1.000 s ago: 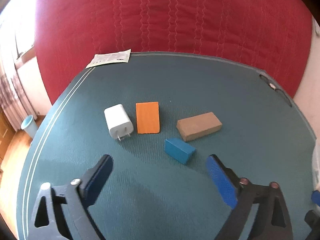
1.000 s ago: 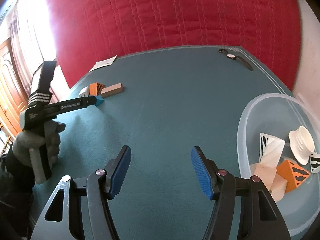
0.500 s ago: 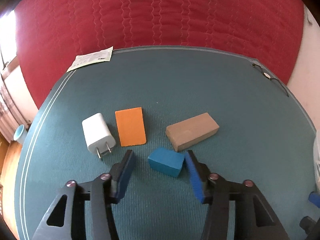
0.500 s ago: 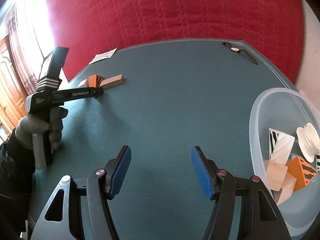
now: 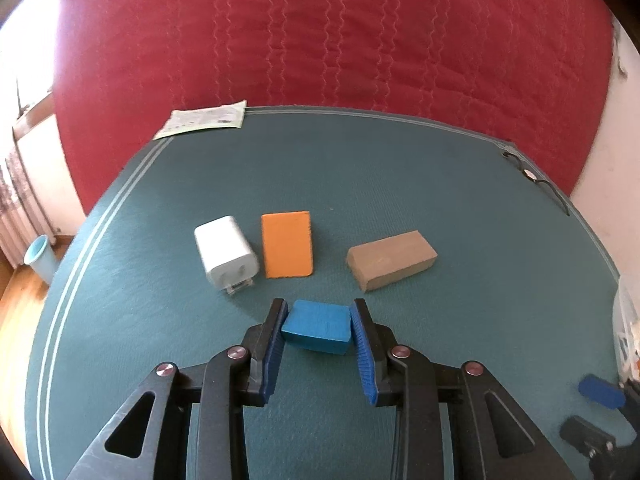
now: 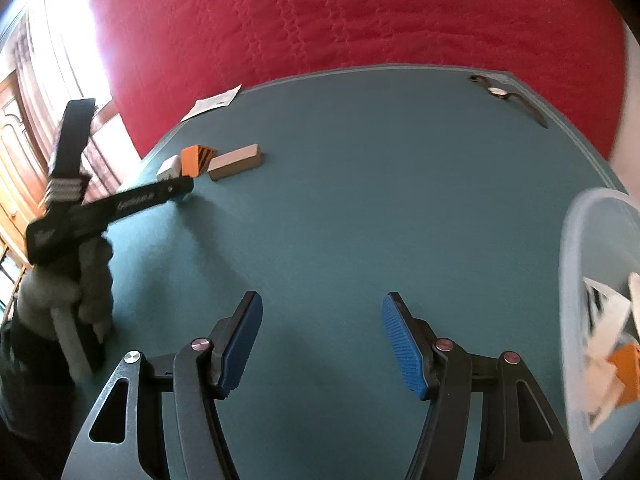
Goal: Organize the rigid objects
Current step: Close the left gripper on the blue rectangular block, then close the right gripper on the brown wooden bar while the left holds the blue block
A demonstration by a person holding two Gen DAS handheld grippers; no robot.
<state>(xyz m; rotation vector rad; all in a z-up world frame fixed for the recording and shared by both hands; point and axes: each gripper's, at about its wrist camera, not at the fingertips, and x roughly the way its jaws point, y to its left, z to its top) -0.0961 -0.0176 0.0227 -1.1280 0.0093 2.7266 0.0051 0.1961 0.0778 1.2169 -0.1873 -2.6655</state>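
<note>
In the left wrist view my left gripper (image 5: 319, 320) is shut on a blue block (image 5: 316, 326), both pads against its sides, low over the teal table (image 5: 400, 184). Behind it lie a white charger plug (image 5: 225, 251), an orange wedge (image 5: 286, 244) and a tan block (image 5: 391, 259). In the right wrist view my right gripper (image 6: 322, 330) is open and empty above bare table. The left gripper also shows there (image 6: 180, 190), by the same group: charger (image 6: 169, 168), wedge (image 6: 196, 160), tan block (image 6: 236, 162).
A clear plastic bowl (image 6: 572, 248) with several white and orange pieces stands at the right edge. A paper leaflet (image 5: 204, 122) lies at the far left corner, a wristwatch (image 5: 532, 178) at the far right corner. A red quilted wall rises behind the table.
My left gripper has moved forward and closed its jaws onto the blue block. The right gripper has stayed open and shifted a little, so the bowl sits further right.
</note>
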